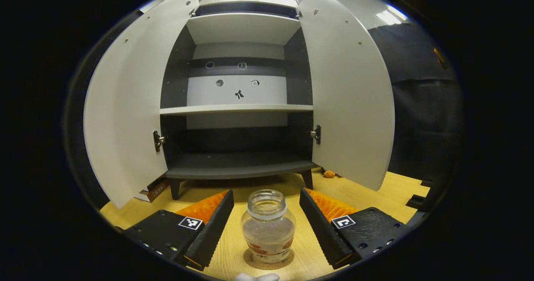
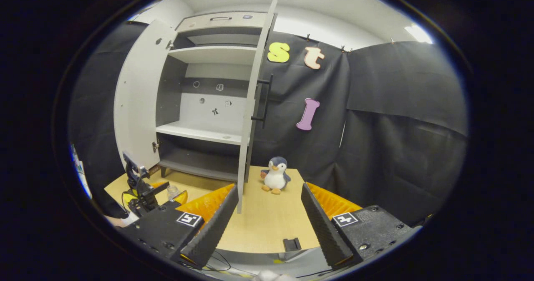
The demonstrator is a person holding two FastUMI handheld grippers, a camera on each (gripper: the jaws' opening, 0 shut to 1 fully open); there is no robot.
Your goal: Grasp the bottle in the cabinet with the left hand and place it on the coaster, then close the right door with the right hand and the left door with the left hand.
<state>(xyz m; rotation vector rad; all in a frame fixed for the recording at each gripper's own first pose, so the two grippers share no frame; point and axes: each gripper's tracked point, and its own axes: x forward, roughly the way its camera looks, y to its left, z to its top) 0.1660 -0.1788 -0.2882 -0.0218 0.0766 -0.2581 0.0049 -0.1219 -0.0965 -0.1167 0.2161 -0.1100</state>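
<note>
A clear glass bottle (image 1: 268, 227) with an open mouth stands upright on a round cork coaster (image 1: 254, 263) on the wooden table. My left gripper (image 1: 266, 192) is open, one finger on each side of the bottle with a gap to the glass. Behind it the cabinet (image 1: 238, 110) has its left door (image 1: 125, 106) and right door (image 1: 350, 97) swung wide, and its shelves are bare. In the right gripper view, my right gripper (image 2: 269, 186) is open and holds nothing. It sits in front of the right door (image 2: 252, 106), seen edge-on with a black handle (image 2: 265, 101). The left gripper (image 2: 144, 189) and bottle (image 2: 172, 191) appear far left.
A plush penguin (image 2: 275, 174) stands on the table (image 2: 267, 227) just right of the right door's edge. A small black block (image 2: 292, 244) lies near the table's front edge. A cardboard box (image 1: 152, 189) sits under the cabinet's left side. Black cloth walls the booth.
</note>
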